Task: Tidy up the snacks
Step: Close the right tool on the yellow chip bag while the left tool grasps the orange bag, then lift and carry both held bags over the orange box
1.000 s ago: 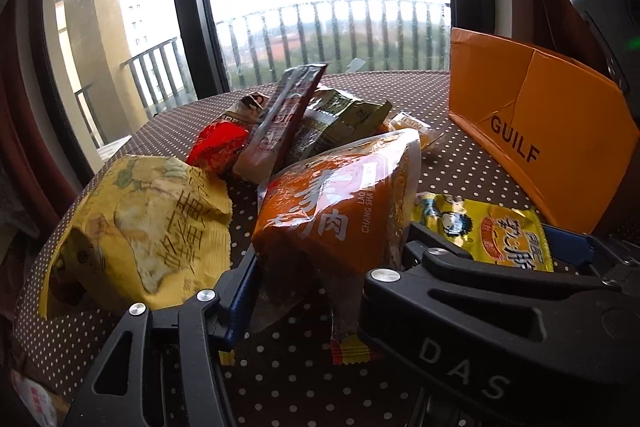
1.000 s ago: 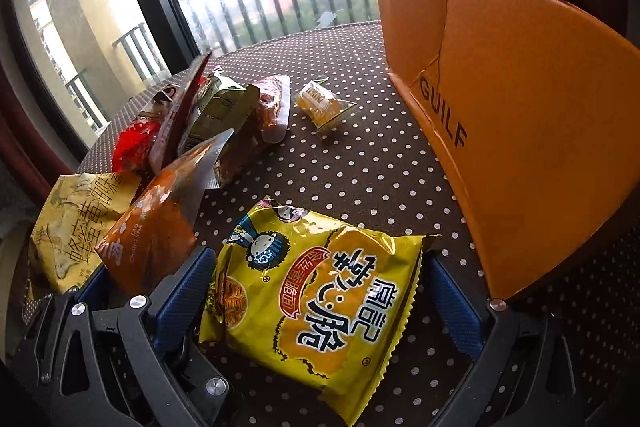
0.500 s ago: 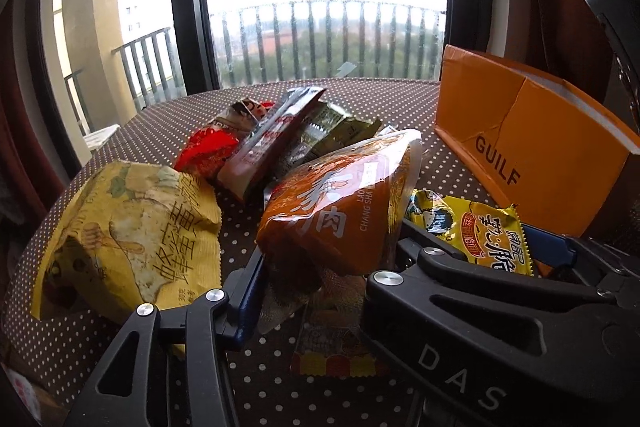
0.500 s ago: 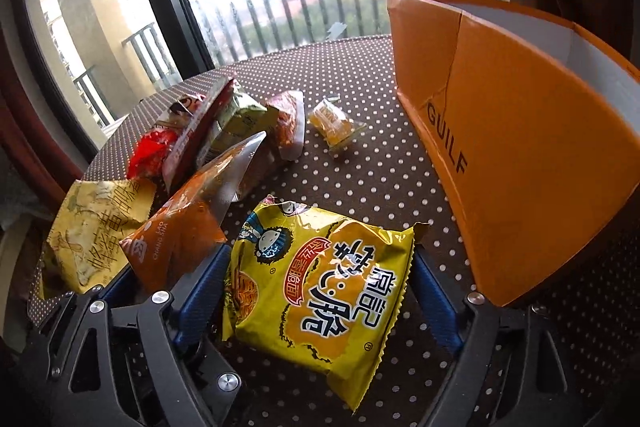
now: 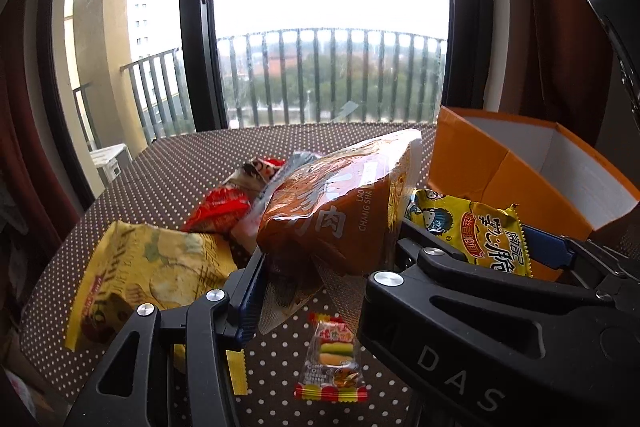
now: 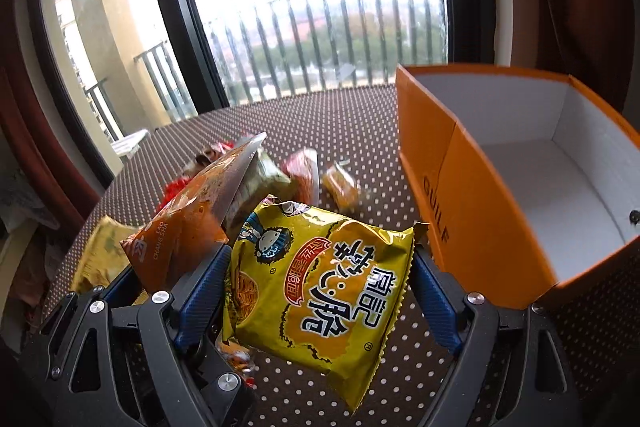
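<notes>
My right gripper (image 6: 320, 287) has its blue-padded jaws pressed against the two side edges of a crinkly yellow foil noodle-snack packet (image 6: 320, 279), holding it clear of the brown polka-dot tablecloth (image 6: 340, 123), just beside the open orange cardboard box with a white inside (image 6: 500, 163). My left gripper (image 5: 328, 267) is clamped on a glossy orange-brown plastic pouch with a clear sealed end (image 5: 340, 211), also lifted off the cloth; from the right wrist view that pouch (image 6: 192, 223) hangs just left of the yellow packet. Both bags look light and air-puffed to me, soft rather than stiff, with slick film that could slide between the pads, and the dry noodles inside would probably crush under a hard squeeze, so I judge that a modest grip across the packet's width, near its middle, is the place to hold it. The pouch is held low down, so its top may flop. The box shows nothing inside in the part I can see. On the cloth lie a flat yellow chip bag (image 5: 156, 267), a small clear-wrapped candy (image 5: 332, 359) and a heap of red and green packets (image 5: 224, 203).
</notes>
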A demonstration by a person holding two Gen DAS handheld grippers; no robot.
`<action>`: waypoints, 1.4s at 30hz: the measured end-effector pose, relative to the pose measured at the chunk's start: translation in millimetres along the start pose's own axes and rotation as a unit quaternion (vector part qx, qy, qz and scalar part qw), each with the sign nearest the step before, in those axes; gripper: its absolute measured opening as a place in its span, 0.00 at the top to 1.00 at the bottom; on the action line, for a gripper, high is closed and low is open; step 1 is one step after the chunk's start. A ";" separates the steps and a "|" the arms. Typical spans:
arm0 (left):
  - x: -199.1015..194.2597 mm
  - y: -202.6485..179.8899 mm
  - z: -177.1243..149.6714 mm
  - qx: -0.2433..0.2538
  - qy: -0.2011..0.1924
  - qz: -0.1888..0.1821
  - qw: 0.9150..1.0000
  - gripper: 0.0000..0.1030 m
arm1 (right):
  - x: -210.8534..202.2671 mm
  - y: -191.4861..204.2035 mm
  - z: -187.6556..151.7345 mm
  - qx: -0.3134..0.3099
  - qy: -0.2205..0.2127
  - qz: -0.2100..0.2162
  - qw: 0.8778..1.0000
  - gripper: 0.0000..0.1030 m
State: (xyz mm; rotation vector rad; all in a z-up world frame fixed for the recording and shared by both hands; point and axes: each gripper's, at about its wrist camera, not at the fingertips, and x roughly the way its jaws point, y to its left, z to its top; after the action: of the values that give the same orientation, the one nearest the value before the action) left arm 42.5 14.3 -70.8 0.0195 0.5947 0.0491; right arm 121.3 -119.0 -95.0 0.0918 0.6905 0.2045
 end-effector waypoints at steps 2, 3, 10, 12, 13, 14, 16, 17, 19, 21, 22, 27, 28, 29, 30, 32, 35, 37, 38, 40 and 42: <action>-4.3 -0.9 5.9 -0.003 -0.007 0.000 1.000 0.48 | -4.5 0.0 4.0 -0.001 -0.007 0.001 1.000 0.14; -7.2 -2.0 9.3 -0.004 -0.012 0.000 1.000 0.48 | -6.7 0.2 6.8 -0.002 -0.011 0.001 1.000 0.14; -22.4 -6.7 32.5 -0.009 -0.033 -0.001 0.999 0.48 | -23.0 -1.2 22.5 -0.003 -0.046 0.007 0.999 0.14; -26.4 -10.1 38.4 -0.008 -0.042 -0.001 0.999 0.48 | -26.0 -2.0 25.2 -0.003 -0.054 0.008 0.999 0.14; -28.3 -11.8 40.3 -0.008 -0.045 -0.002 0.999 0.48 | -27.7 -2.8 26.5 -0.003 -0.058 0.008 0.998 0.14; -29.1 -12.9 42.2 -0.007 -0.048 -0.003 0.999 0.48 | -29.4 -3.5 27.8 -0.004 -0.062 0.007 0.998 0.14; -30.3 -17.4 47.6 -0.006 -0.053 -0.005 0.999 0.48 | -31.7 -3.6 30.1 -0.001 -0.070 0.007 0.998 0.14; -30.4 -19.1 49.3 -0.006 -0.055 -0.006 0.998 0.48 | -32.7 -4.9 31.3 -0.001 -0.073 0.006 0.997 0.14; -32.2 -23.6 54.0 -0.006 -0.059 -0.010 0.998 0.48 | -34.9 -7.9 33.2 -0.003 -0.077 0.003 0.997 0.14; -31.1 -27.4 58.5 -0.006 -0.063 -0.014 0.998 0.48 | -37.5 -9.5 36.8 -0.004 -0.082 -0.001 0.997 0.14; -30.5 -29.4 60.0 -0.006 -0.065 -0.016 0.998 0.48 | -39.7 -12.3 39.0 -0.005 -0.085 -0.002 0.996 0.14; -19.6 -34.3 71.0 -0.003 -0.072 -0.026 0.997 0.48 | -48.3 -26.3 45.7 -0.001 -0.096 -0.011 0.995 0.14; -16.1 -34.2 72.0 -0.001 -0.073 -0.028 0.997 0.48 | -48.8 -27.2 45.5 0.001 -0.099 -0.013 0.995 0.14; -11.7 -33.5 73.5 0.001 -0.074 -0.030 0.997 0.48 | -49.3 -28.7 45.4 0.002 -0.101 -0.015 0.995 0.14; -10.0 -36.0 75.1 0.003 -0.076 -0.032 0.997 0.48 | -50.1 -31.0 46.3 0.004 -0.102 -0.017 0.995 0.14; -4.4 -39.7 76.5 0.007 -0.076 -0.035 0.996 0.48 | -52.0 -37.8 48.3 0.008 -0.106 -0.020 0.994 0.14; -0.7 -44.7 77.5 0.015 -0.079 -0.042 0.996 0.48 | -54.8 -46.6 49.3 0.015 -0.110 -0.025 0.993 0.14; 4.3 -46.6 78.9 0.019 -0.079 -0.049 0.995 0.48 | -55.9 -52.3 50.2 0.021 -0.113 -0.030 0.993 0.14; 7.0 -48.9 79.9 0.021 -0.079 -0.052 0.995 0.48 | -55.3 -55.2 50.3 0.023 -0.114 -0.033 0.993 0.14; 13.2 -52.8 81.4 0.023 -0.076 -0.060 0.995 0.48 | -55.8 -62.3 51.0 0.028 -0.115 -0.038 0.992 0.14; 18.2 -57.6 81.6 0.026 -0.072 -0.069 0.995 0.48 | -57.2 -71.3 51.1 0.033 -0.115 -0.046 0.992 0.14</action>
State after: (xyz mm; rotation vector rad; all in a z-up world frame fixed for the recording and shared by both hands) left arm 105.7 -42.6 -15.3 0.0314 0.4521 -0.1007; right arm 122.2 -201.9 -31.0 0.1443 0.4696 0.0805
